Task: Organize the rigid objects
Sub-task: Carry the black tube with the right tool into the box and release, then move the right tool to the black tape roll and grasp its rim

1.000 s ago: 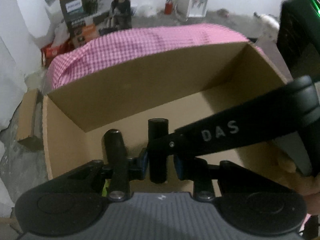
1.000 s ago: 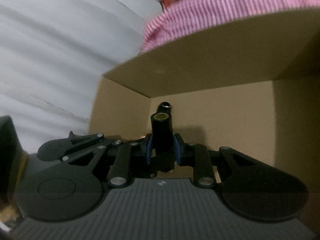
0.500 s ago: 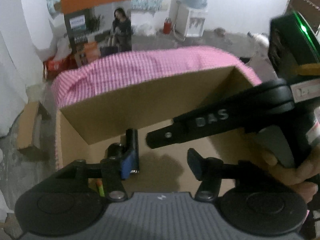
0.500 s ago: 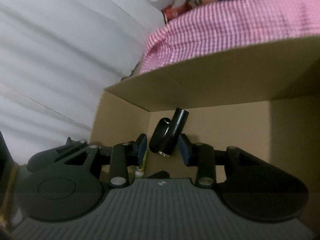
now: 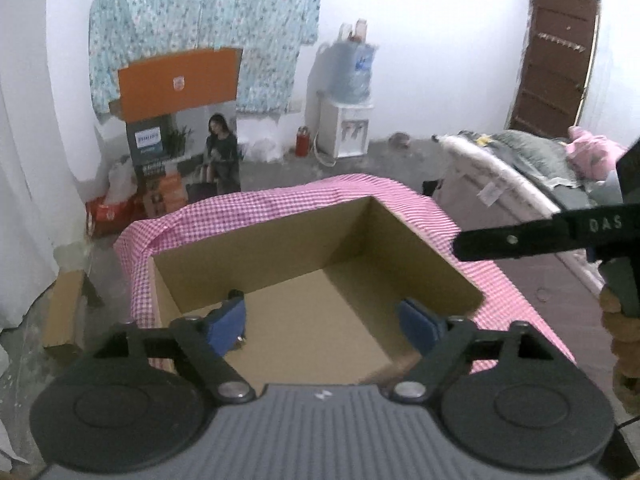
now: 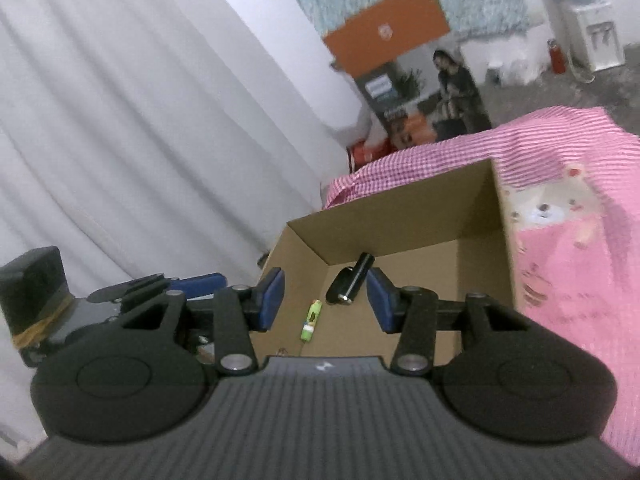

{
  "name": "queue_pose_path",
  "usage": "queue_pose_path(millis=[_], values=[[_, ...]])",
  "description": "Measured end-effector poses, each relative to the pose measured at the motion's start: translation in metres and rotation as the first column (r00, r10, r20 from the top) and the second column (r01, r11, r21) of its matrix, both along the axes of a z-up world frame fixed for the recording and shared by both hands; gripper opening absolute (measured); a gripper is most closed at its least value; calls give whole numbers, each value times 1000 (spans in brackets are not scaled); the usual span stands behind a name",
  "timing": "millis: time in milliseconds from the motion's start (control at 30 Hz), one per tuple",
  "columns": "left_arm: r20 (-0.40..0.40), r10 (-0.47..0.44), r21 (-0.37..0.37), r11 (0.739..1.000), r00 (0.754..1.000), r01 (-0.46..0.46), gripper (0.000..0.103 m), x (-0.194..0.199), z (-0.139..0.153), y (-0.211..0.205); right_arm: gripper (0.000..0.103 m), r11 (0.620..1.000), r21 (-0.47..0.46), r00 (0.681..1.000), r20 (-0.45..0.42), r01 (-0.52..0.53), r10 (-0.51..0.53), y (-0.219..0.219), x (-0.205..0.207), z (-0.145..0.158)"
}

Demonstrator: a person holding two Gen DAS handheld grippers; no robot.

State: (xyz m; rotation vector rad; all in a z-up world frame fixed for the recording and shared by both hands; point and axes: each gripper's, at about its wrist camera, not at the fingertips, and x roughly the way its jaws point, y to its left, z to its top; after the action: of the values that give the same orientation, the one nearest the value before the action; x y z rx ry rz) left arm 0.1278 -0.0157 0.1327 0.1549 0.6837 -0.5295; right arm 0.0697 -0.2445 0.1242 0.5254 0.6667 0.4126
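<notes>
An open cardboard box (image 5: pixel 304 240) (image 6: pixel 404 220) sits on a table under a pink checked cloth (image 5: pixel 280 200). In the right wrist view two black cylinders (image 6: pixel 350 284) lie crossed on the box floor beside a small green tube (image 6: pixel 311 319). My left gripper (image 5: pixel 322 320) is open and empty above the box's near edge. My right gripper (image 6: pixel 326 298) is open and empty above the box, with the cylinders below and between its blue pads. The right gripper's black arm (image 5: pixel 540 236) shows at the right of the left wrist view.
A white curtain (image 6: pixel 140 140) hangs left of the box. A pink printed cloth (image 6: pixel 572 260) covers the table right of it. Beyond stand an orange-topped carton (image 5: pixel 180 120), a water dispenser (image 5: pixel 348 112), a bed (image 5: pixel 540 168) and a brown door (image 5: pixel 556 76).
Both grippers opened, let the black cylinders drop into the box, and rose up and back. The left gripper's jaws spread wide.
</notes>
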Motion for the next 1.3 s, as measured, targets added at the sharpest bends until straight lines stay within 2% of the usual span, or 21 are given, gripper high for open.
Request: queue_pose_path(millis=[167,367,433,533,667,833,1000,1300], values=[[14,-19,-2,1000,1000,20,92,-47,-14,0,46,999,-15,999,5,43,-43,-13,-58,-23],[11,-77,61,995,997,77,93,-92,-52,-17,46,998,-39,995,-90,48,-52,2,-90,-79],[-18,-103,76,992,994,104,93,-101,-69,-24,46,998,-56,992,-121,37,-44,15,-96,-97],[-58,-152,113,981,987,158,92,-112,-97,-39,46,992,-129,988,-153,7,-27,36,-92,-121],[-58,-191,180,963,980,198,88,-122,-128,-61,41,976,-215,981,-194,-44,2,56,-80,-144],[-67,-247,228,939,967,256,72,-128,-152,-75,28,962,-256,970,-239,-99,37,69,-72,-152],[-102,-272,221,932,957,289,60,-125,-164,-85,20,943,-293,960,-269,-158,77,81,-64,-157],[-125,-314,187,924,941,333,59,-121,-172,-99,16,922,-348,956,-284,-170,69,74,-61,-159]])
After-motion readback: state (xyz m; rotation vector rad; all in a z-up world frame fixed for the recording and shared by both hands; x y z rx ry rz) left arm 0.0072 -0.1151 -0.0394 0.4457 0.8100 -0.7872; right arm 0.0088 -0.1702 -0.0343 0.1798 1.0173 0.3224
